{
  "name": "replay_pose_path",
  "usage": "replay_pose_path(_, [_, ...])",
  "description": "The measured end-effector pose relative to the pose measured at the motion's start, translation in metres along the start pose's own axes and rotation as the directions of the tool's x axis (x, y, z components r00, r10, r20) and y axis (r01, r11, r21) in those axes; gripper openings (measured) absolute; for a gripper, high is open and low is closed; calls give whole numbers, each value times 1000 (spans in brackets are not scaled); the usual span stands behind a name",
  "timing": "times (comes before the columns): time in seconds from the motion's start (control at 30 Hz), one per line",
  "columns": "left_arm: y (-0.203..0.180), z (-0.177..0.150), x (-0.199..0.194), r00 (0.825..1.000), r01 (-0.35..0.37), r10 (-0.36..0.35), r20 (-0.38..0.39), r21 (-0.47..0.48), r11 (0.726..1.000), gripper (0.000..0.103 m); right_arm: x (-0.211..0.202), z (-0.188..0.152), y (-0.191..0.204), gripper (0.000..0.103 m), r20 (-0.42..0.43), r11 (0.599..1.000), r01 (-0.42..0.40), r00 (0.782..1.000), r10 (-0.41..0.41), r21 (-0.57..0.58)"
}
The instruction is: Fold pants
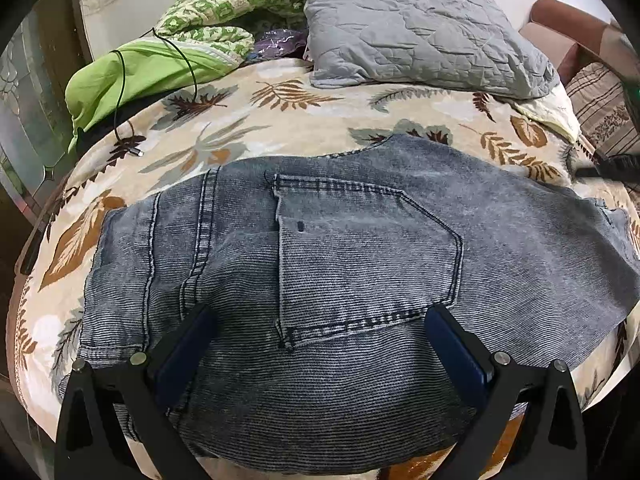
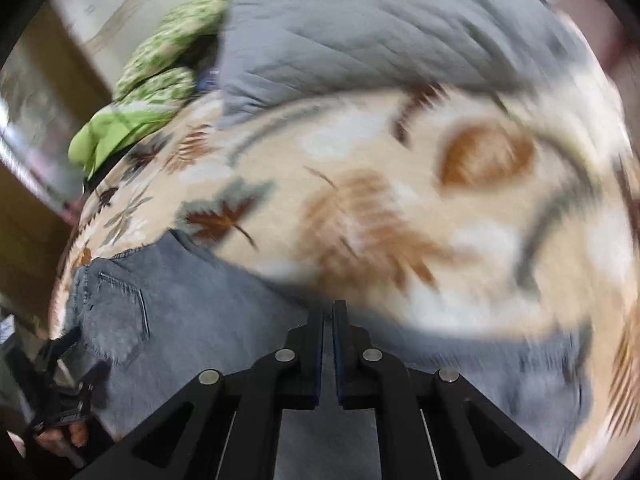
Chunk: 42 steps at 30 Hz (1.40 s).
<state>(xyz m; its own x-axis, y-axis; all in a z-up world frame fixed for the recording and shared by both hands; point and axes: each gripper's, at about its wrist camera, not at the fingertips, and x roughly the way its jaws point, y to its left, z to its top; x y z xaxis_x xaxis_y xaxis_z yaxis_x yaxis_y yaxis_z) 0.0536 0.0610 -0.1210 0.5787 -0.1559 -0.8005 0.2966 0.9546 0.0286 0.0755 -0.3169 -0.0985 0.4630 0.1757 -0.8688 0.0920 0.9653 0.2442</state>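
From my left wrist I look down on the jeans (image 1: 320,264), which lie spread across the leaf-patterned bedspread (image 1: 248,136) with the back pocket (image 1: 360,256) facing up and the waistband end toward the left of that pocket. The cloth here already looks doubled lengthwise, one leg over the other, though I judge that only from the single pocket and the seam beside it. My left gripper (image 1: 320,344) hovers just below the pocket with its jaws spread wide, one finger on either side and nothing between them. Beyond the pocket, near the head of the bed, sit a grey pillow (image 1: 420,28) and a green blanket (image 1: 168,44), well apart from the jeans, with a black cable (image 1: 120,92) trailing off the blanket. From my right wrist the view is badly blurred, yet I can make out the same jeans (image 2: 192,312) to the left, pocket (image 2: 116,320) showing, with the legs running under my right gripper (image 2: 328,320). Its jaws are drawn nearly together; denim seems to sit right at them, but I cannot tell whether any is pinched. My left gripper (image 2: 60,380) shows dark beside the pocket. As I judge it, the lengthwise fold is done, and folding the legs up toward the pocket is what remains.
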Motion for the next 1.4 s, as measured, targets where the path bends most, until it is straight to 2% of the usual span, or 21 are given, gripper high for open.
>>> replay_pose_path(0.03, [-1, 0, 0, 1000, -3, 3, -2, 4, 1000, 103, -2, -10, -14, 6, -29, 999, 19, 999, -18, 37])
replay_pose_path(0.07, [-3, -1, 1, 1000, -8, 8, -9, 10, 1000, 103, -7, -22, -28, 6, -45, 995, 72, 997, -69, 63])
replay_pose_path(0.1, [-5, -1, 3, 1000, -20, 20, -20, 17, 1000, 103, -19, -32, -43, 6, -19, 988, 125, 992, -124, 92])
replay_pose_path(0.13, [-6, -2, 4, 999, -27, 28, -28, 22, 999, 103, -32, -38, -58, 6, 11, 981, 137, 990, -140, 136])
replay_pose_path(0.27, [-12, -3, 6, 998, -43, 44, -36, 35, 998, 103, -72, -50, -125, 6, 110, 937, 79, 986, -123, 339])
replay_pose_path(0.33, [-12, -3, 6, 998, -49, 50, -37, 34, 998, 103, -75, -58, -153, 6, 130, 901, 18, 988, -83, 433])
replay_pose_path(0.4, [-11, -2, 3, 999, -41, 42, -23, 21, 999, 103, -70, -64, -169, 6, 114, 870, -38, 993, -21, 492])
replay_pose_path(0.47, [-11, -2, -3, 1000, -23, 23, 3, 11, 1000, 103, -65, -64, -172, 6, 107, 865, -44, 994, -11, 499])
replay_pose_path(0.57, [-15, -3, -8, 1000, -15, 15, 23, 20, 1000, 103, -61, -59, -174, 6, 94, 870, -2, 994, -50, 492])
replay_pose_path(0.67, [-23, -5, -7, 1000, -25, 24, 18, 54, 998, 103, -70, -60, -178, 6, 147, 861, 2, 985, -90, 509])
replay_pose_path(0.73, [-28, -6, -6, 1000, -27, 26, 12, 76, 997, 103, -73, -60, -181, 6, 154, 858, 15, 982, -109, 514])
replay_pose_path(0.83, [-29, -6, -6, 1000, -24, 23, 14, 82, 996, 103, -66, -61, -182, 7, 119, 850, -22, 992, -48, 527])
replay_pose_path(0.97, [-26, -5, -5, 1000, -15, 15, 11, 63, 998, 103, -80, -58, -164, 10, 199, 889, -53, 979, -44, 454])
replay_pose_path(1.0, [-26, -4, -4, 1000, -14, 14, 8, 61, 998, 103, -74, -57, -163, 10, 174, 889, -44, 984, -40, 456])
replay_pose_path(1.07, [-26, -4, -3, 1000, -15, 14, 4, 60, 998, 103, -48, -58, -165, 11, 72, 882, -7, 997, -30, 472])
replay_pose_path(1.13, [-27, -4, -3, 1000, -14, 14, 6, 62, 998, 103, -26, -57, -169, 10, -6, 877, 52, 998, -56, 478])
replay_pose_path(1.23, [-26, -4, -4, 1000, -10, 9, 12, 57, 998, 103, -21, -49, -170, 10, 34, 882, 52, 996, -77, 468])
replay_pose_path(1.4, [-23, -2, -14, 998, 1, -3, 61, 39, 999, 103, -15, -45, -162, 10, 32, 896, 103, 991, -129, 433])
